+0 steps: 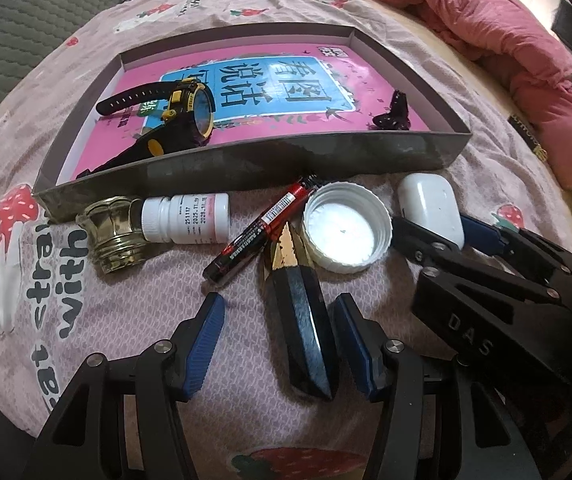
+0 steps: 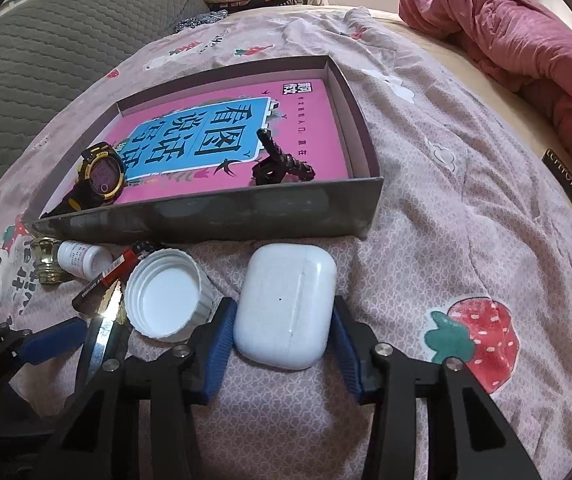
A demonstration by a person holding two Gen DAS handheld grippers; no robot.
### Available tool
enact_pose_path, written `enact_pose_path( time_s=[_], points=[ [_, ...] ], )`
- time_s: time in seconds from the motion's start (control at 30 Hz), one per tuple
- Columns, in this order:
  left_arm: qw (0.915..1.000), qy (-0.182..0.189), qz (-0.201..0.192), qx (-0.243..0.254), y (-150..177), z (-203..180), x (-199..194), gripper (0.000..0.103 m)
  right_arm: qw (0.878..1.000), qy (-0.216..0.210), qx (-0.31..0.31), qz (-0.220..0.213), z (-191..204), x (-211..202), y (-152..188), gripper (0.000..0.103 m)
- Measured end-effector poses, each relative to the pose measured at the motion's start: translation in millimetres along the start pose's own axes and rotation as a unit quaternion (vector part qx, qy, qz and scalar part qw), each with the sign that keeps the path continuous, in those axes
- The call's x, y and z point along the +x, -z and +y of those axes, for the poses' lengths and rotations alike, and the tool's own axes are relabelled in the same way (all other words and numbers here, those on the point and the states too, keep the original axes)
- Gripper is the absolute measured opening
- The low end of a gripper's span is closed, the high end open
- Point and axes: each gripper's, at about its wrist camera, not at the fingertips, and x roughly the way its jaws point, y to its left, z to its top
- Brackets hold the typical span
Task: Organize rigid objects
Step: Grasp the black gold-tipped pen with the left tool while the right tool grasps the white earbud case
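Observation:
A grey shallow box (image 1: pixel 246 164) (image 2: pixel 214 216) lies on the bed, holding a pink book, a black-yellow watch (image 1: pixel 182 116) (image 2: pixel 98 176) and a black clip (image 1: pixel 393 114) (image 2: pixel 278 164). In front lie a brass cap (image 1: pixel 114 232), a white pill bottle (image 1: pixel 190 218), a red-black marker (image 1: pixel 262 228), a white lid (image 1: pixel 345 226) (image 2: pixel 164 292) and a black-gold bar (image 1: pixel 301 320). My left gripper (image 1: pixel 278 340) is open around the bar. My right gripper (image 2: pixel 282 344) straddles a white earbud case (image 2: pixel 286 304) (image 1: pixel 431 208), pads close to its sides; contact is unclear.
The bed has a pink strawberry-print sheet (image 2: pixel 445 240). A red quilt (image 2: pixel 525 52) is bunched at the far right. A grey quilted cushion (image 2: pixel 46 40) lies far left. The right gripper's body (image 1: pixel 505 280) shows at the right of the left wrist view.

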Motion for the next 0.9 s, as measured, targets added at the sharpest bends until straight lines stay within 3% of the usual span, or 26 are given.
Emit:
enact_pose_path(
  time_s=[0.17, 0.43, 0.6, 0.9],
  points=[
    [0.9998, -0.020, -0.002, -0.001, -2.8, -5.6, 4.0, 0.059, 1.000, -0.006, 0.004, 0.001, -1.9, 0.1, -0.8, 0.046],
    [0.9998, -0.015, -0.010, -0.007, -4.1, -5.4, 7.1, 0.057, 1.000, -0.010, 0.005, 0.000, -4.1, 0.1, -0.7, 0.046],
    [0.9999, -0.009, -0.011, 0.000, -4.5, -7.9, 5.4, 0.032, 1.000, -0.010, -0.001, 0.000, -3.0, 0.2, -0.6, 0.046],
    [0.9985, 0.050, -0.015, -0.015, 1.9, 8.8, -4.2, 0.025, 1.000, -0.007, -0.016, -0.003, 0.2, -0.1, -1.2, 0.046]
  ],
)
